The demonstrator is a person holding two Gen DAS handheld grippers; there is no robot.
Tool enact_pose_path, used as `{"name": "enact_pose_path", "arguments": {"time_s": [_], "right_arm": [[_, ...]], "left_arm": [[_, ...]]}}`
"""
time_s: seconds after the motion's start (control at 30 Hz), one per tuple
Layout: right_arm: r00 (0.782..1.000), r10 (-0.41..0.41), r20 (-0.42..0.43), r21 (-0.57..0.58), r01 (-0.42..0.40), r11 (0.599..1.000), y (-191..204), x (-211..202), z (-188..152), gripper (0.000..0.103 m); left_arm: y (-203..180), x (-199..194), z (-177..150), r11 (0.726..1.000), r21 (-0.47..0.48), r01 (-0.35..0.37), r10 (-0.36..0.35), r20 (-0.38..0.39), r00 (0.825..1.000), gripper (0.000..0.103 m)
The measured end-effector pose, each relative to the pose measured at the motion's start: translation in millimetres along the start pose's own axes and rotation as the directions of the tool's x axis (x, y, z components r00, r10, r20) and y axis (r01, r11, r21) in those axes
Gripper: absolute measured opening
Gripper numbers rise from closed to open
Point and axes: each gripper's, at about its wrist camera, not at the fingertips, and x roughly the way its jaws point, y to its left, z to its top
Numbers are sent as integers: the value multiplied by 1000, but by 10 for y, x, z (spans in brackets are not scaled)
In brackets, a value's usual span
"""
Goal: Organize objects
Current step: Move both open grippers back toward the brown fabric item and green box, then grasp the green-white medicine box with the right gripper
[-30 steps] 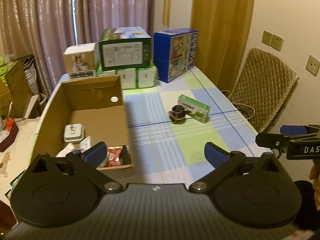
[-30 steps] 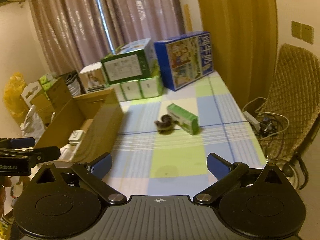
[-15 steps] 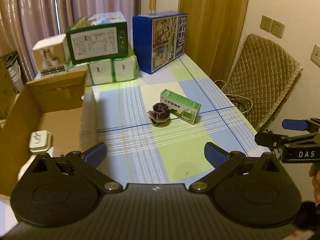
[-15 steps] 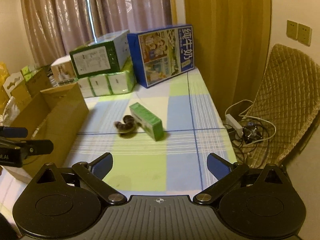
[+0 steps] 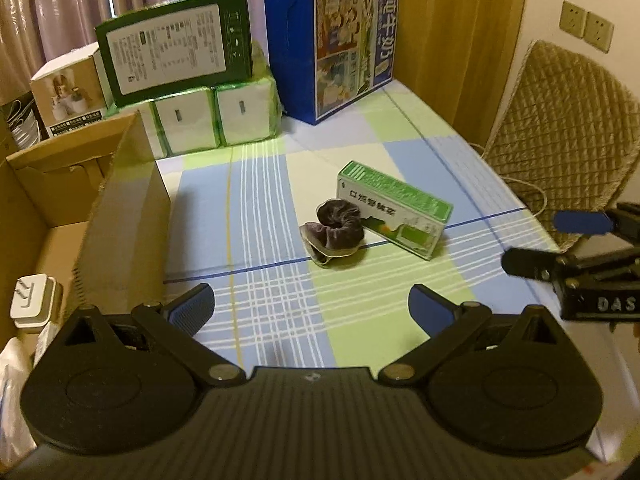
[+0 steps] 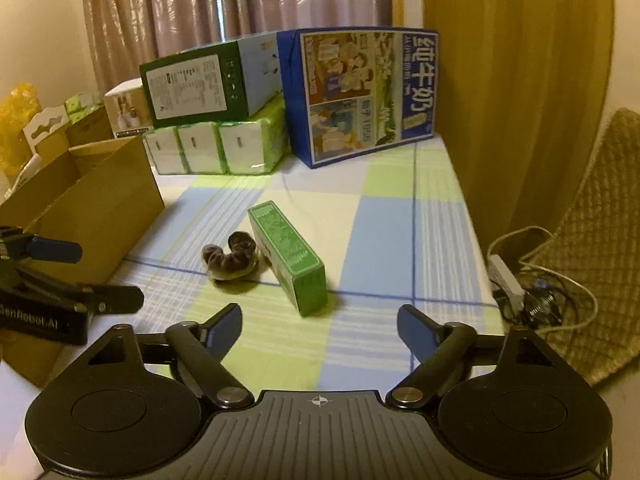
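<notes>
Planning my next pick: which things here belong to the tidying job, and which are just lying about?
Job:
small green box
dark scrunchie
open cardboard box
left gripper, open
right gripper, open

Lying about:
blue milk carton
tissue packs
dark green box
quilted chair
cables

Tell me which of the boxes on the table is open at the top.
The brown cardboard box at the table's left edge: its top is open, with a white charger inside. The blue milk carton and small green box are closed.
</notes>
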Motion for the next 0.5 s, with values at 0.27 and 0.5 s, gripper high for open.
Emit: {"name": "enact_pose_path", "arguments": {"time_s": [0.27,0.5], "right_arm": [[1000,15,-16,-55,-16,998,15,527,34,57],[999,20,-26,-89,-22,996,11,796,71,47]], "left_arm": [[-81,339,29,997,70,-29,30,-17,999,102],[-91,565,21,996,86,-23,27,-44,999,100]]}}
